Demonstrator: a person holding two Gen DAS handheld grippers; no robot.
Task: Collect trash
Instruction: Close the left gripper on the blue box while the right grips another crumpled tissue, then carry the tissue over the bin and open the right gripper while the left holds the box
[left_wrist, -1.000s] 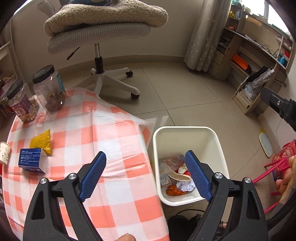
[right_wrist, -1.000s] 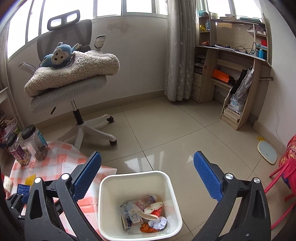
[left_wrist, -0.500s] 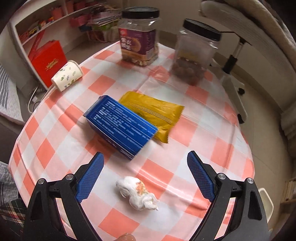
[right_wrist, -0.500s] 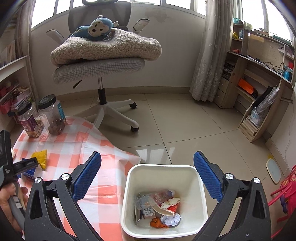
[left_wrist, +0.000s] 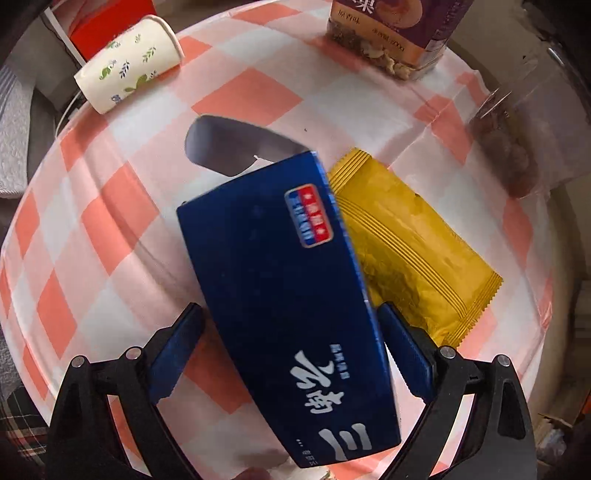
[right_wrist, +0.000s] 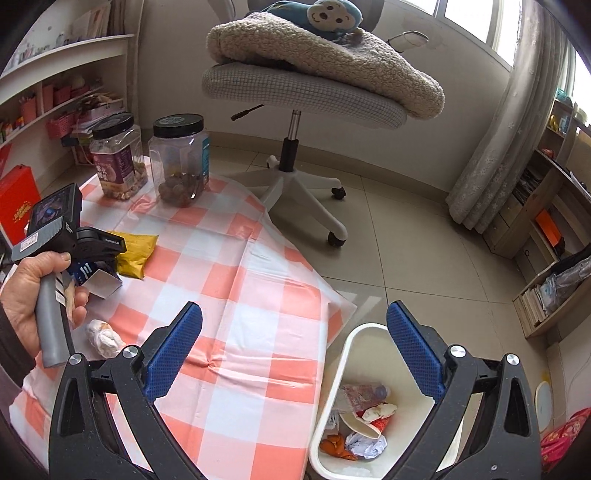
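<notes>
The left gripper (left_wrist: 290, 345) spans the dark blue cardboard carton (left_wrist: 288, 295) mid-tabletop (left_wrist: 110, 206), fingers flanking its long sides, not clearly clamped. Probably light and crushable: squeeze gently. The right gripper (right_wrist: 293, 349) hangs apart.

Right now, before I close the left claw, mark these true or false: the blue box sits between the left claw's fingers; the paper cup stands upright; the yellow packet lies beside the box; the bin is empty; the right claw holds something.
1. The blue box sits between the fingers of the left claw. True; whether they press on it I cannot tell.
2. The paper cup stands upright. False: it lies on its side on the checked tablecloth.
3. The yellow packet lies beside the box. True.
4. The white bin is empty. False: crumpled paper and wrappers lie in it.
5. The right claw holds something. False: it is open with nothing between its fingers.
</notes>
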